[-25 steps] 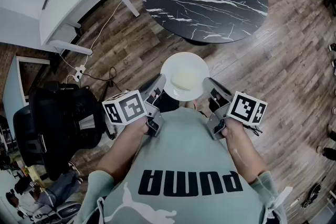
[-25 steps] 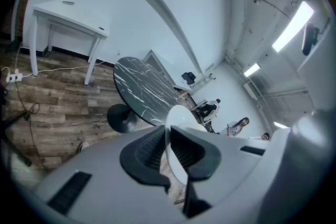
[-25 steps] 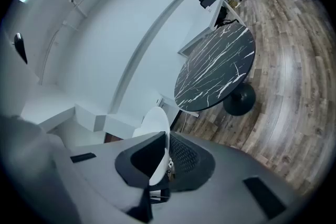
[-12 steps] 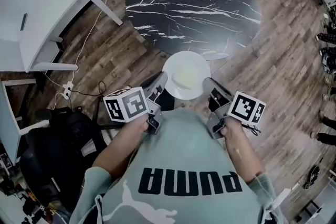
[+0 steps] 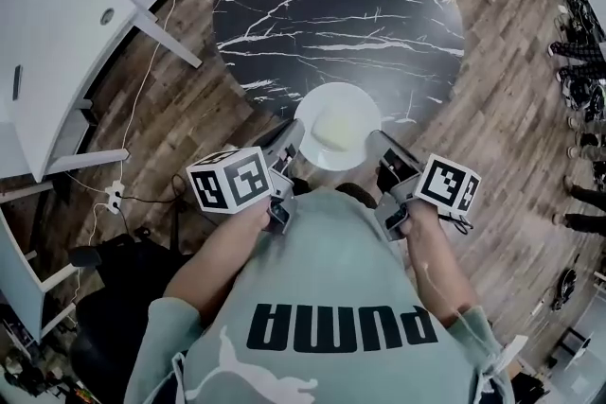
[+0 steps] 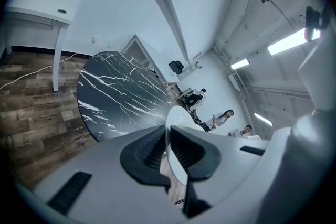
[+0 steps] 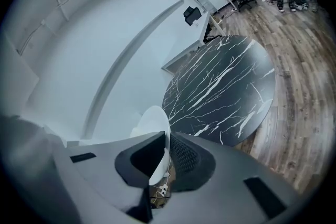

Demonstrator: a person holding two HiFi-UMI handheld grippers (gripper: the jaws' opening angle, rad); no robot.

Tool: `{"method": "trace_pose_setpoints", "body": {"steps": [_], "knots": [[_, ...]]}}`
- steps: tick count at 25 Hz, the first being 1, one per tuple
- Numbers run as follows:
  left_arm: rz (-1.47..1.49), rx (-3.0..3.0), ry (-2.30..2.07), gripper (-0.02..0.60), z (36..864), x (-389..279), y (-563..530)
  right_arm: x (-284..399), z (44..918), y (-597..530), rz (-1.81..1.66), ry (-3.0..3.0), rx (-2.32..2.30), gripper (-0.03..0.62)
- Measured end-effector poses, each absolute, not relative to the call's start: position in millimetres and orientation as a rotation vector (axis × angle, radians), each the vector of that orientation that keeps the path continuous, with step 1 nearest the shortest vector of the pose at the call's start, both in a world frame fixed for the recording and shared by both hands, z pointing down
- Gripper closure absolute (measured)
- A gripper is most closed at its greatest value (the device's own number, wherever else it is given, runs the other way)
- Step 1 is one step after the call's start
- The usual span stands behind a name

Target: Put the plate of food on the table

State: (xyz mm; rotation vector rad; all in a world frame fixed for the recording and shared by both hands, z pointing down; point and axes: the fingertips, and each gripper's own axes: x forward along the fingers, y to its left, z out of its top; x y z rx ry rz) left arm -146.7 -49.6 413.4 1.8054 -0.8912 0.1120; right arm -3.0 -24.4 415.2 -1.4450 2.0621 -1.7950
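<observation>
White plate (image 5: 338,104) of pale food (image 5: 333,130) hangs between your two claws. Your left claw (image 5: 291,139) is clamped on its left rim and your right claw (image 5: 378,145) on its right rim, over the near edge of the black marble table (image 5: 331,5).

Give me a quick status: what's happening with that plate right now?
Left gripper, right gripper: both shut on rim of plate. Plate with food held over near edge of black table. Nothing seen in the way.
</observation>
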Motion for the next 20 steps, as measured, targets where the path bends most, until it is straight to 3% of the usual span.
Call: {"method": "trace_pose_setpoints", "body": {"steps": [20], "knots": [[0.117,1.768,-1.011,0.546,448,-90,-176,55,452,-161,-1.829,2.134,-1.406,0.562]]}}
